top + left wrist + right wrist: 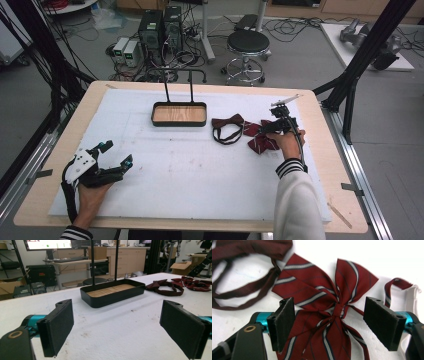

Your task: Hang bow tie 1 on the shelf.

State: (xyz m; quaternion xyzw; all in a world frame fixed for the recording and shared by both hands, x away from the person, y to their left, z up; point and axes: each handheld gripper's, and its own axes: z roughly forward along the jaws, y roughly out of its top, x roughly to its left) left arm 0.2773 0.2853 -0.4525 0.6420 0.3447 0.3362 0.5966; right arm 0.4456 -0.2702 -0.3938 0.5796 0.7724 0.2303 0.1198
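Note:
A red bow tie with grey stripes [262, 139] [312, 290] lies at the right of the white mat. My right gripper [270, 129] [329, 320] hangs over it, open, its two pads on either side of the knot and apart from the cloth. A plain dark red bow tie with a strap [227, 127] [242, 255] [162, 287] lies just left of the striped one. A black tray with a wooden floor and a tall handle [179, 122] [112, 300] stands at the back middle. My left gripper [117, 153] [116, 327] rests open at the front left with nothing between its pads.
The white mat [175, 170] covers most of the wooden table. A white plastic clasp [413, 296] on the striped tie's strap lies beside my right pad. Beyond the table stand a stool [248, 42], computer towers [160, 27] and a black frame post [365, 55].

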